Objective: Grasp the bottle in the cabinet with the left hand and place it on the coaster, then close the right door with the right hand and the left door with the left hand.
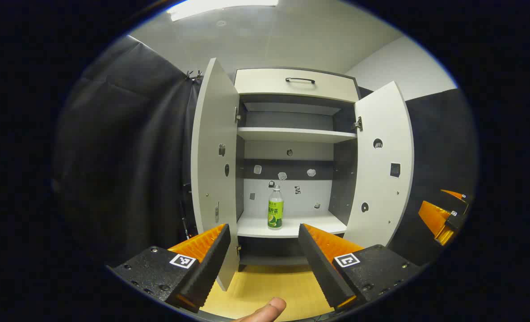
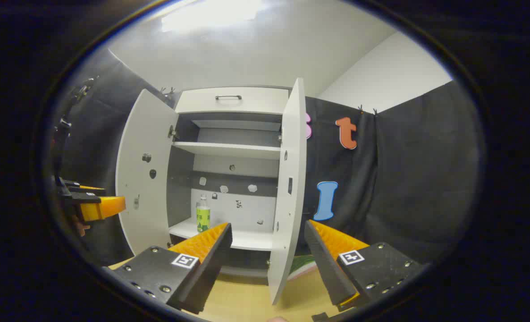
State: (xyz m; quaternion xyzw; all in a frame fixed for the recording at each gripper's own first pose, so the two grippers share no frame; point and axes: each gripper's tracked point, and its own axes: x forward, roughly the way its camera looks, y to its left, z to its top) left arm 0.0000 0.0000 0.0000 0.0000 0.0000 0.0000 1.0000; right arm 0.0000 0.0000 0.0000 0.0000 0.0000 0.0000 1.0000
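1. First step in hand: the bottle (image 1: 275, 208) stands untouched on the cabinet's (image 1: 292, 85) lower shelf.
2. The left claw (image 1: 265, 259) is wide open, empty, well short.
3. Next: advance, straddle the bottle, close.

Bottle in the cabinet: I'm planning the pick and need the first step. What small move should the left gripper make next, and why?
Probably ease the left gripper straight forward toward the bottle. Its jaws are open and empty, the bottle stands upright on the lower shelf well ahead of them and roughly centred between them, and both doors are swung open, so the way in looks free.
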